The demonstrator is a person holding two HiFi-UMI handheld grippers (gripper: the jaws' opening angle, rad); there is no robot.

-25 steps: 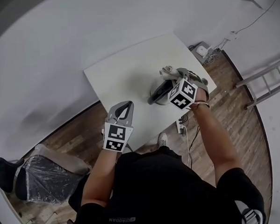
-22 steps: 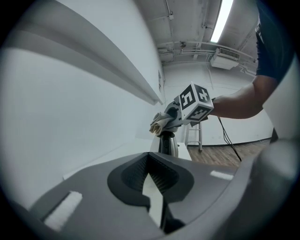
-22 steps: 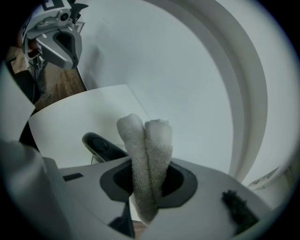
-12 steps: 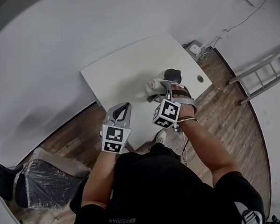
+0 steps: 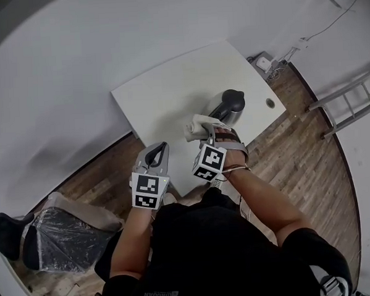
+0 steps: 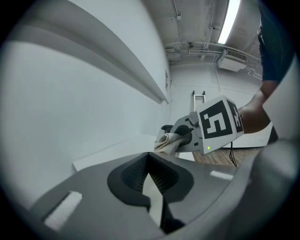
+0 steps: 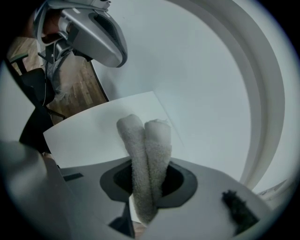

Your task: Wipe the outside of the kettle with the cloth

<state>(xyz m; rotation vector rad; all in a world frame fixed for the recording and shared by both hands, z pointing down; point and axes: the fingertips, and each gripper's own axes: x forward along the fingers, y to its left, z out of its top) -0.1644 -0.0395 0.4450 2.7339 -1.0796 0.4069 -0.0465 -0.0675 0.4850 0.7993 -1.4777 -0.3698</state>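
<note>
- right gripper (image 7: 145,185) has its jaws clamped on the cloth (image 7: 151,140), which is folded double with its long axis poking straight out past the tips
- kettle (image 5: 227,105) sits on the white worktop (image 5: 163,93) near the right edge, cloth just beside it
- left gripper (image 6: 148,158) jaws pinched together, nothing in them
- wood floor (image 5: 296,138), ladder (image 5: 350,105) off right

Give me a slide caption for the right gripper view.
Right gripper shut on a folded cloth, white table behind it, left gripper at upper left.
</note>
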